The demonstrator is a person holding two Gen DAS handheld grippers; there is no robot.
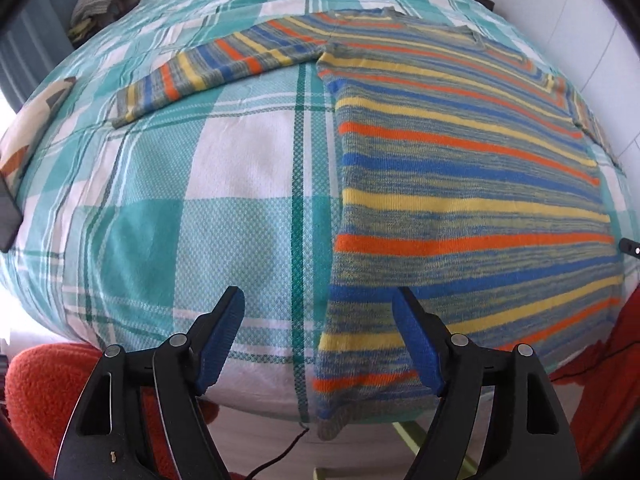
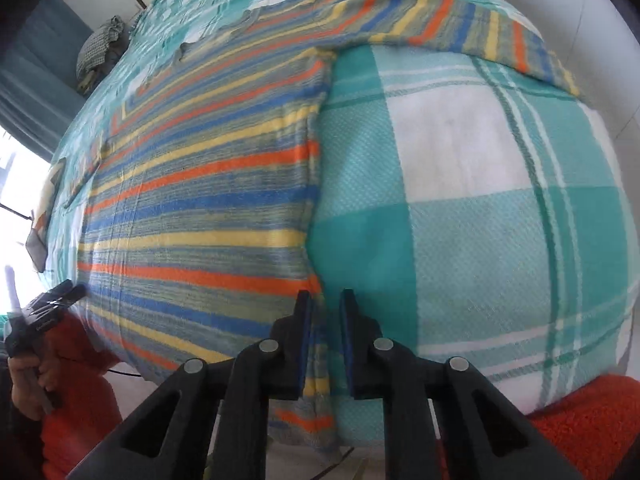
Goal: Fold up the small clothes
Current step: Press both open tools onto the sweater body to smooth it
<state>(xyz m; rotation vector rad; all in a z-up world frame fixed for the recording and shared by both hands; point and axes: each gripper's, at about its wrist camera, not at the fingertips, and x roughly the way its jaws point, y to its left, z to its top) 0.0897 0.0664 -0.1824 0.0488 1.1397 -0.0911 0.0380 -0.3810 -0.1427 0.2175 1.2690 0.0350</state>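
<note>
The striped knitted sweater in orange, blue and yellow (image 1: pixel 460 184) lies flat on the bed's teal-and-white checked cover (image 1: pixel 192 216), sleeves spread, ready for folding. My left tool (image 1: pixel 318 340) hangs spread above its hem corner. My right tool (image 2: pixel 325 340) stands narrowly parted over the opposite hem edge, pinching nothing.

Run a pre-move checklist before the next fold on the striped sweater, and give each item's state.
1. Striped sweater lies flat on the plaid bedspread: ok.
2. Both sleeves spread out to the sides: ok.
3. Left gripper open and empty over the hem corner: ok.
4. Right gripper straddles the other side edge, jaws narrow: ok.
5. Right pads pressing on the cloth: cannot tell.
6. Hem fully on the bed: not ok, it hangs over the edge.
</note>
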